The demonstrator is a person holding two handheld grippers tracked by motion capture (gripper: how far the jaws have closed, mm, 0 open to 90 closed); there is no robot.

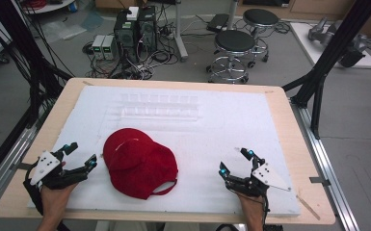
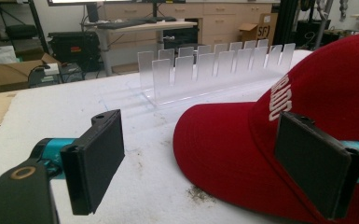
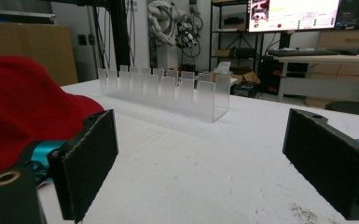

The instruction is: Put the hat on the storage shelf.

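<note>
Two tongs rest low on the white foam surface [image 1: 231, 120], one on each side of a red cap [image 1: 139, 163]. The left tongs [image 1: 80, 155] stand wide apart and grip nothing; in the left gripper view [image 2: 200, 158] one black pad sits over bare foam, while the other pad overlaps the cap's crown, and whether it touches the fabric I cannot tell. The cap [image 2: 279, 140] lies just beside these tongs, its brim reaching into the gap between the jaws, with white lettering on its front. The right tongs [image 1: 235, 161] are also spread wide with nothing between them; in the right gripper view [image 3: 200, 158] only bare foam lies between the pads, and the cap [image 3: 23, 107] sits off to one side, well apart from them. Beyond both tongs, farther across the surface, stands a clear plastic rack [image 1: 159, 108] with a row of upright dividers, seen past the cap in the left gripper view [image 2: 214, 70] and straight ahead in the right gripper view [image 3: 168, 91]. Each hand [image 1: 53, 199] grips its tool near the surface's close edge.
</note>
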